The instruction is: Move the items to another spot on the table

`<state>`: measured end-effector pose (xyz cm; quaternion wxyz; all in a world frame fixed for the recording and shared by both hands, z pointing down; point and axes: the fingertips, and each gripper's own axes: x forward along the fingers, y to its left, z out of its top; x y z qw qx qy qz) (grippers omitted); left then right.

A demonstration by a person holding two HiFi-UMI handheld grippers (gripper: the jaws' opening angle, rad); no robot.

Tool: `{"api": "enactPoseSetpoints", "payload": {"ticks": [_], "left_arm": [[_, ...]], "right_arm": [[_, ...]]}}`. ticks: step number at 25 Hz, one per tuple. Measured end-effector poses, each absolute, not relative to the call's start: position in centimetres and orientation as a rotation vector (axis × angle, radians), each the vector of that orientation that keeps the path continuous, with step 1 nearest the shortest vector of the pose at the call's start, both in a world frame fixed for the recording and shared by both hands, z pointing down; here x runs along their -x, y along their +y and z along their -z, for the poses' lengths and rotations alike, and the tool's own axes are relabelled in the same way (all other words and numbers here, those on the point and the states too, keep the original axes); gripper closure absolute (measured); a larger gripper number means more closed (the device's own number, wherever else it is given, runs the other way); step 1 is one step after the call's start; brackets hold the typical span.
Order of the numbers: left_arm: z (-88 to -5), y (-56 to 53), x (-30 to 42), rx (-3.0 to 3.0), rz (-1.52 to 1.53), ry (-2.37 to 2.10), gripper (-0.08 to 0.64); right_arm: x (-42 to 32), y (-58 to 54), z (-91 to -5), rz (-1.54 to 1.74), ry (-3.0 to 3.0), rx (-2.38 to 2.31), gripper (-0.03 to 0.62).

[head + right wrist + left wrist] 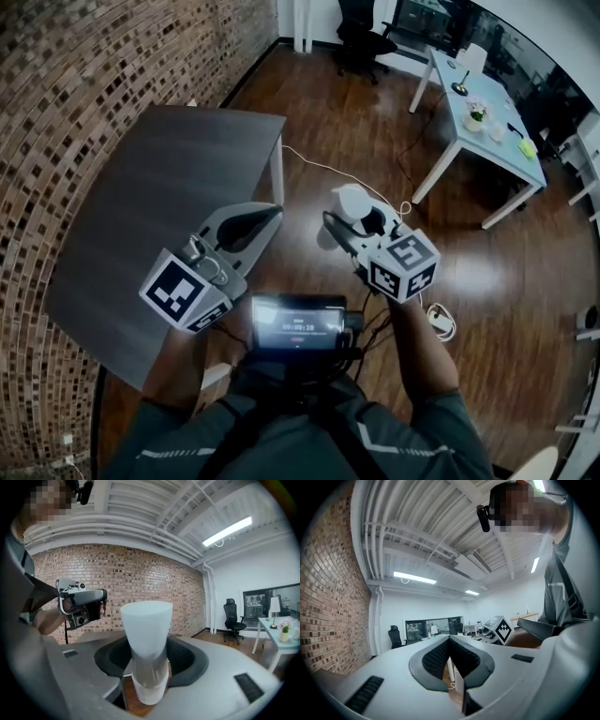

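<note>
The left gripper (450, 641) has its two dark-padded jaws brought together at the tips with nothing between them; only a sliver of wooden floor (328, 122) shows through the gap lower down. The right gripper (149, 662) is clamped on a white cup (146, 625), a tapered vessel that is wider at its far end. It stands between the pads with both sides pressed against it. In the head view both grippers are held out in front of the person's chest, the left at about 9 o'clock from the frame's middle and the right at about 3 o'clock, well apart from each other. The cup is in the air over the floor, not on any table. It sits off the near right corner of the dark grey table (159, 197), at roughly 4 o'clock from that table's middle. The grey table fills the 10 o'clock part of the head view, alongside a brick wall (56, 103). At 2 o'clock, well away, stands a pale blue table (469, 141) with a small flower pot (476, 112) on it. A black office chair (361, 37) is at 12 o'clock. A white cable (328, 171) trails across the floor between the two tables. A small lit screen (298, 323) is mounted at the person's chest, at 6 o'clock.
</note>
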<state>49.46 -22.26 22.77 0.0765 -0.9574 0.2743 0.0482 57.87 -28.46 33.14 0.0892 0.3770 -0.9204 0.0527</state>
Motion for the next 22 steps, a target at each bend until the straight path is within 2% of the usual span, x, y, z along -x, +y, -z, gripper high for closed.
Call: {"api": "enactPoseSetpoints", "payload": {"ticks": [22], "left_arm": [[-24.7,-41.0,-42.8,2.835,-0.123,1.122,0.557]], "right_arm": [[-49.9,-49.3,-34.5,-0.189,-2.782,-0.817,0.376]]}}
